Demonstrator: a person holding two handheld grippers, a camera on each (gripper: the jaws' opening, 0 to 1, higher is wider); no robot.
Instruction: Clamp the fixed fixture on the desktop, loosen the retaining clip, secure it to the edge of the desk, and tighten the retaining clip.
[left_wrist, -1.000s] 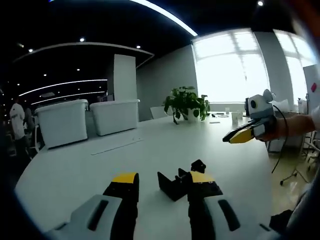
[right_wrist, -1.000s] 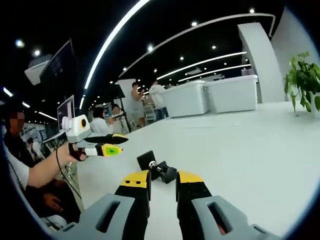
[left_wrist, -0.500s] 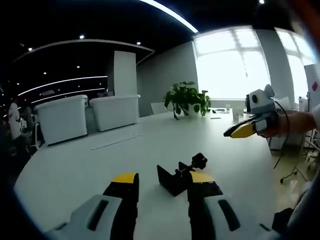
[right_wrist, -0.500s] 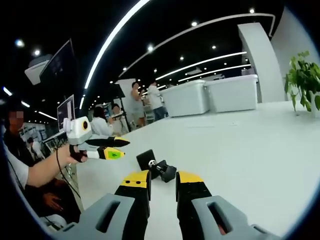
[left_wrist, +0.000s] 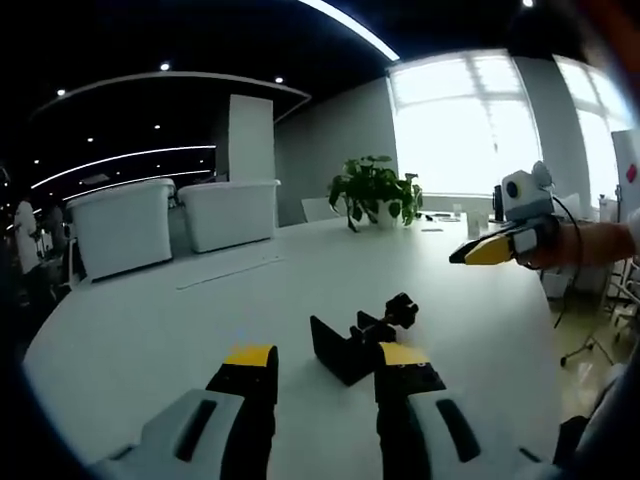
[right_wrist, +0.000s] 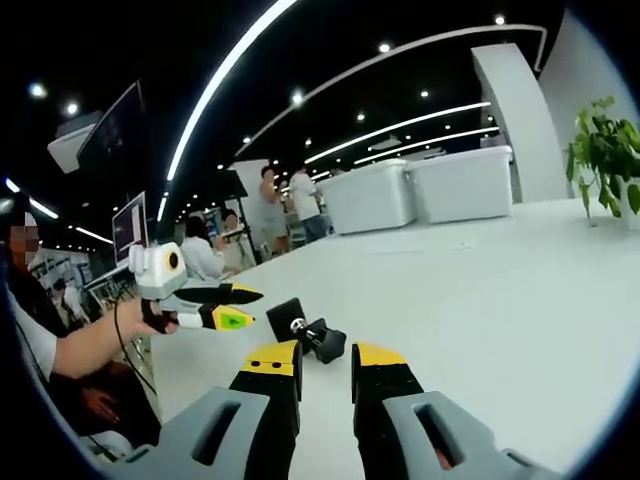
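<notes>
open office: long white desk (left_wrist: 150, 330), potted plant (left_wrist: 375, 195), monitor (right_wrist: 131, 225) (people beyond).

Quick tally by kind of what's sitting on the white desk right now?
Black clamp fixture: 1
White storage bins: 2
Potted plant: 1
Total: 4

You have no legible text, label, brand, number or sign in either view; the monitor (right_wrist: 131, 226) at left of the right gripper view is too blurred to read.
</notes>
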